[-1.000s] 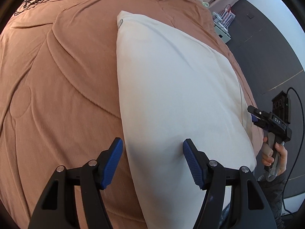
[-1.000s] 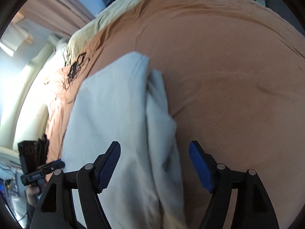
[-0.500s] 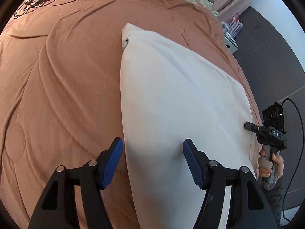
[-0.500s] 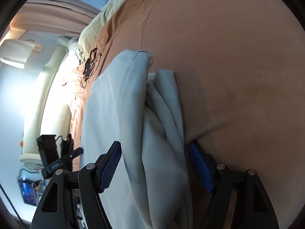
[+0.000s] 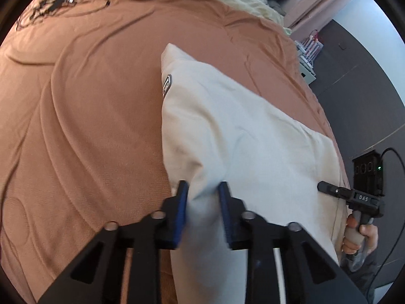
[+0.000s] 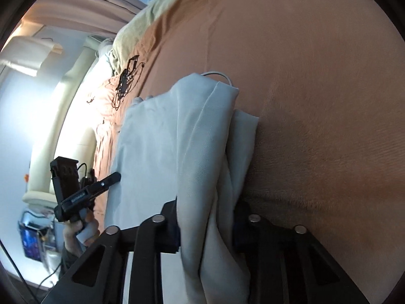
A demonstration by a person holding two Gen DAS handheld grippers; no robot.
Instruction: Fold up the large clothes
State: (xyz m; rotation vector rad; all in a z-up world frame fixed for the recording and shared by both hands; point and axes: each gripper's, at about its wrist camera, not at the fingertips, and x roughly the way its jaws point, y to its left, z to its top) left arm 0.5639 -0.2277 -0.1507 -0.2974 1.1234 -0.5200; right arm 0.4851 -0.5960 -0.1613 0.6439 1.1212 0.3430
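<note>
On the brown bedspread [image 5: 88, 126] lies your cream garment [image 5: 240, 139], folded into a long strip, its long axis running away from you towards the far end of the bed, a small oval label [image 5: 167, 86] near its far corner. Your left gripper [image 5: 201, 204] has its jaws pinching the strip's near left edge. Your right gripper [image 6: 206, 224] has its jaws nipping the bunched right-hand layers. Black cables [image 5: 58, 2] lie well apart, far left.
</note>
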